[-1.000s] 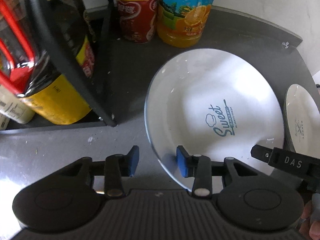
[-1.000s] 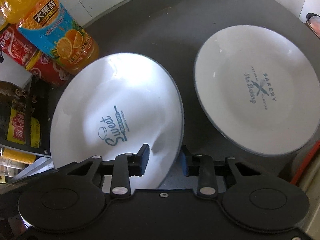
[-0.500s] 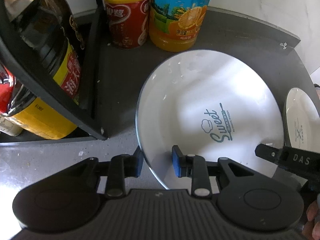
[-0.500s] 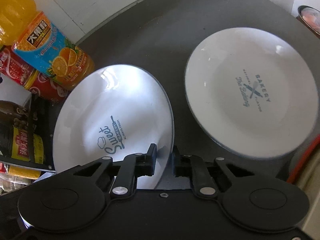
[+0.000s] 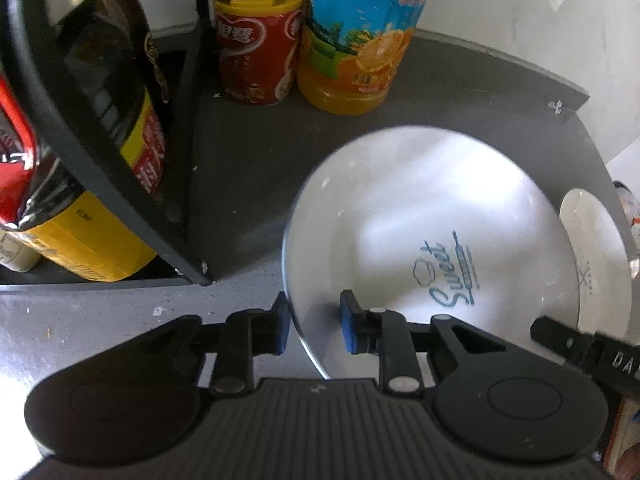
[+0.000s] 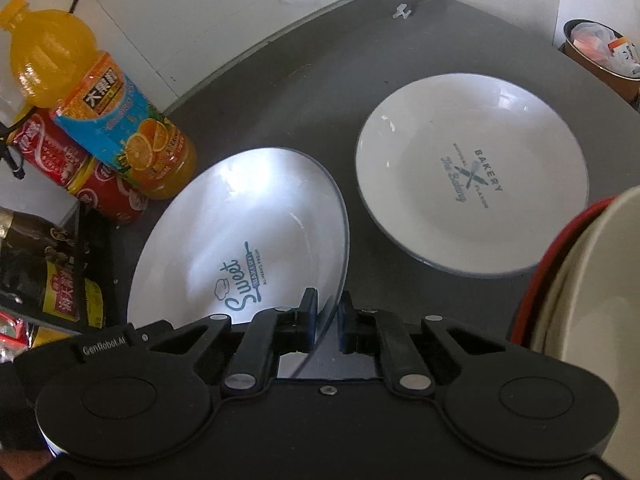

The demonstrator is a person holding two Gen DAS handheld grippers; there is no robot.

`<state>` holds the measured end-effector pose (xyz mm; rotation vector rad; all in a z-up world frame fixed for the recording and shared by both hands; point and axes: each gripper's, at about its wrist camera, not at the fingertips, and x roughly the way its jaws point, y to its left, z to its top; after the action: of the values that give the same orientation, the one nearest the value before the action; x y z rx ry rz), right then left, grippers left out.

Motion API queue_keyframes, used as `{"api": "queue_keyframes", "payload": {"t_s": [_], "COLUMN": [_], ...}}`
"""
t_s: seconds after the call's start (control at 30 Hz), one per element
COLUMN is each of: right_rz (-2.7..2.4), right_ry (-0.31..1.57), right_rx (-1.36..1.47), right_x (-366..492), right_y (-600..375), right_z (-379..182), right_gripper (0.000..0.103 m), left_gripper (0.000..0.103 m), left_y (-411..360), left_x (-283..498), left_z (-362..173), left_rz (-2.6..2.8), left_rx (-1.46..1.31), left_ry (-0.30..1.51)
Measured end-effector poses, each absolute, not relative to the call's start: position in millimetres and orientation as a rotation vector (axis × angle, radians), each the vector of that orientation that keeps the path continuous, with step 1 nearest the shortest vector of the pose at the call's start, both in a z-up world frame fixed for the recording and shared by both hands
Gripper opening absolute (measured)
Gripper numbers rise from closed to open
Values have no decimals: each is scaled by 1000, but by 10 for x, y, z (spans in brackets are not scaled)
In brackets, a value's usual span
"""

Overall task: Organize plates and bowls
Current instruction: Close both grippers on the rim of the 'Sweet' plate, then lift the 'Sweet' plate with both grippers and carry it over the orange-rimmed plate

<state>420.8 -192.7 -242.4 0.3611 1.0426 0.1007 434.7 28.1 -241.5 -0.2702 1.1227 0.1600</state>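
Note:
A white plate printed "Sweet" (image 5: 432, 224) (image 6: 240, 236) is held tilted above the dark counter. My left gripper (image 5: 312, 324) straddles its left rim, jaws part closed with a gap still showing around the rim. My right gripper (image 6: 325, 320) is shut on its right rim. A second white plate printed "Bakery" (image 6: 472, 172) lies flat on the counter to the right; its edge shows in the left wrist view (image 5: 596, 256).
An orange juice bottle (image 6: 116, 120) (image 5: 360, 40) and red cans (image 6: 52, 152) (image 5: 256, 52) stand at the back left. A black rack (image 5: 100, 128) holds dark sauce bottles (image 5: 100, 184). A cream bowl with a red rim (image 6: 584, 304) sits at the right.
My right gripper has closed onto the plate's right rim and the plate has risen and tilted. My left gripper has moved onto the left rim, its jaws narrowing.

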Motion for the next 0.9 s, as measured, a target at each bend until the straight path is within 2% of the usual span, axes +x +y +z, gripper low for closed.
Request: {"api": "queue_keyframes", "payload": {"t_s": [0.4, 0.9], "right_rz": [154, 258], "right_ry": [982, 949], "right_rx": [333, 308], "right_x": [3988, 3758], "right_y": [-1976, -2029], "right_z": [-2335, -2158], "right_gripper": [10, 10], "left_gripper": [13, 11], "left_y": [427, 455], "left_x": [4201, 3832], "left_z": [-2217, -2021], "left_rz": [127, 194], "left_rx": [-340, -386], "left_ry": [1085, 1019]}}
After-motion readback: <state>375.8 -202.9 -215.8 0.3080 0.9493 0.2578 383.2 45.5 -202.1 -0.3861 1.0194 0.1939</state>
